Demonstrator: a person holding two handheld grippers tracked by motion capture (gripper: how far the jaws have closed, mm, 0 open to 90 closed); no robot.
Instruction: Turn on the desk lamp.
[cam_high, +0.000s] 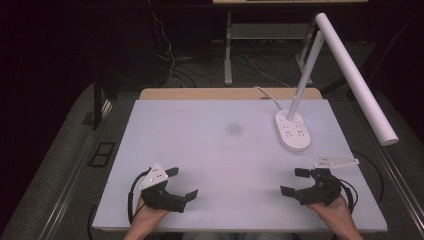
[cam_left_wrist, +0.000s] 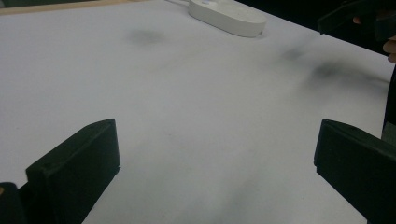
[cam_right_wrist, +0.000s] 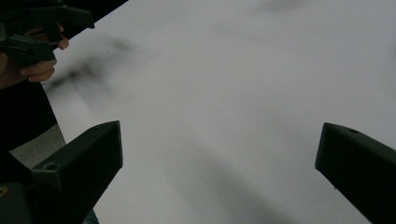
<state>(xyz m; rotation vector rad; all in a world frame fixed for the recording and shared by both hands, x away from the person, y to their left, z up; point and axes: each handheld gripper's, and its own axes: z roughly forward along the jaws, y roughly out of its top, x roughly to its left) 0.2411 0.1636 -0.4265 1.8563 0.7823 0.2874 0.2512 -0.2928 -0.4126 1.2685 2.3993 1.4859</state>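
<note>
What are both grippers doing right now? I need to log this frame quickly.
Left gripper: open, holding nothing, over the white table.
Right gripper: open, holding nothing, near the lamp.

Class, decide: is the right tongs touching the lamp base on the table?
Apart. The high view shows bare white table between the right tongs and the lamp base.

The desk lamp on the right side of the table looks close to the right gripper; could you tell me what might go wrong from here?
1. The lamp leans its long white head out over the table's right edge, above the right gripper; raising that hand could knock it.
2. The lamp's base sits just beyond the open right gripper, so a forward reach might shove it.
3. The lamp's cord trails off the far edge and could snag.
</note>
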